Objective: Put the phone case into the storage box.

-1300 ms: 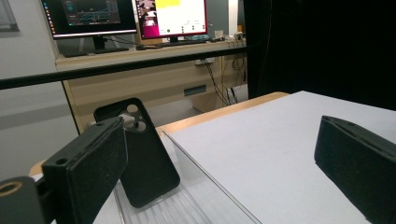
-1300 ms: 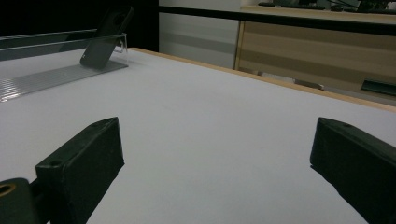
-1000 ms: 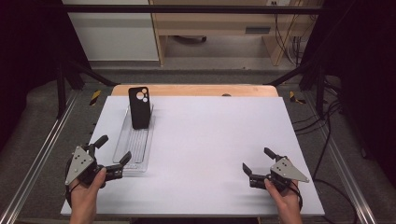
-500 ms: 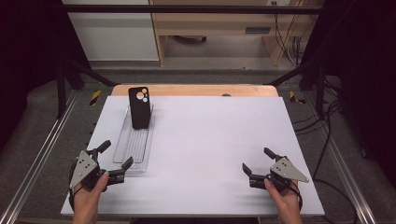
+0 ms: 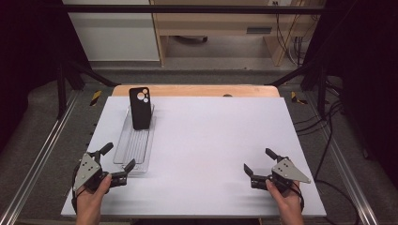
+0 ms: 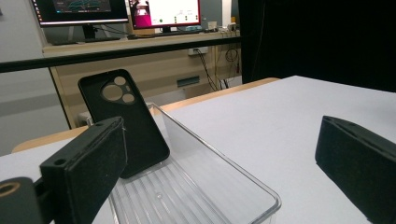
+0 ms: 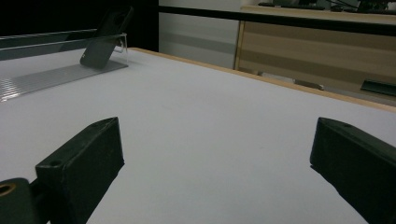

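High view: white table (image 5: 206, 140) fronts a wooden desk (image 5: 211, 28).

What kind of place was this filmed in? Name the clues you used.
Probably a lab or workshop set up for recording. Clues: computer monitors on a wooden bench, a white-topped table inside a metal frame, and loose cables on the floor.

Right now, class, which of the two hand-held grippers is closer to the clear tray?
The left hand-held gripper: its open jaws sit at the near end of the clear tray, while the right hand-held gripper rests apart over bare table.
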Tool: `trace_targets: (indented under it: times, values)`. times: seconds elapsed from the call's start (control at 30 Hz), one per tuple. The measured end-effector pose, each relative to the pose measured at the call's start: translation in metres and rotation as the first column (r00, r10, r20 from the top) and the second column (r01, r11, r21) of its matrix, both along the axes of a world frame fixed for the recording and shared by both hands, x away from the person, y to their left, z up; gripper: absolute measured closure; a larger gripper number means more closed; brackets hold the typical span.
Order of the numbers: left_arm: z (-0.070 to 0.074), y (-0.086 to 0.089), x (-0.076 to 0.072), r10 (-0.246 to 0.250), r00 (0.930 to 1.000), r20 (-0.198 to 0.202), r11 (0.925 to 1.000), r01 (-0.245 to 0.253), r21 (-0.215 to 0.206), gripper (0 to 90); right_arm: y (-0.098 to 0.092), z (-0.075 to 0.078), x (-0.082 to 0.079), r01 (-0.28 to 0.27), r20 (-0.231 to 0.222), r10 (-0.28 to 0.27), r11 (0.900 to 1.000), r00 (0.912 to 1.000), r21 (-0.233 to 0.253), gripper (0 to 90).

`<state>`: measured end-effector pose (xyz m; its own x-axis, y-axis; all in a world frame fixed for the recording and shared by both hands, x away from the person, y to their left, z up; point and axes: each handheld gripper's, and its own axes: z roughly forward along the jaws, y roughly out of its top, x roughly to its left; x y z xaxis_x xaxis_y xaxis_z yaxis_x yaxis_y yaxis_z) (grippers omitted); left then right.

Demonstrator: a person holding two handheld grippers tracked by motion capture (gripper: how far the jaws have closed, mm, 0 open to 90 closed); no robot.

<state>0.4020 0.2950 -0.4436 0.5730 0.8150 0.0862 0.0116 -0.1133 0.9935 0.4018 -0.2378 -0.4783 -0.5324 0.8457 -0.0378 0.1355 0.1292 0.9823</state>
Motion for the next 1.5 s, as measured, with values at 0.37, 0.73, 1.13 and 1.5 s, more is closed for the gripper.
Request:
trace_targets:
  times: [0.37,0.73,1.13,1.5]
  values:
    - [-0.006,-0.003,-0.002,-0.005,1.0,-0.009,1.0,0.005,-0.003,1.8,0.0,0.0,0.0,0.0,0.001,0.0,1.0,1.0,0.0,3.1]
    - [-0.009,-0.007,-0.005,-0.024,0.9995,-0.021,0.9997,0.024,-0.006,1.8,-0.002,0.0,0.0,0.006,0.006,-0.006,1.0,1.0,-0.009,3.1]
    - [-0.014,-0.001,-0.007,0.0,0.9998,-0.018,0.9993,-0.001,-0.038,1.8,-0.014,0.001,-0.002,0.047,0.055,-0.046,0.999,0.9974,-0.025,2.2]
    - [-0.012,0.009,-0.007,0.028,0.9995,-0.016,0.9985,-0.028,-0.047,1.7,-0.021,-0.001,-0.003,0.069,0.053,-0.068,0.998,0.9962,-0.014,2.0]
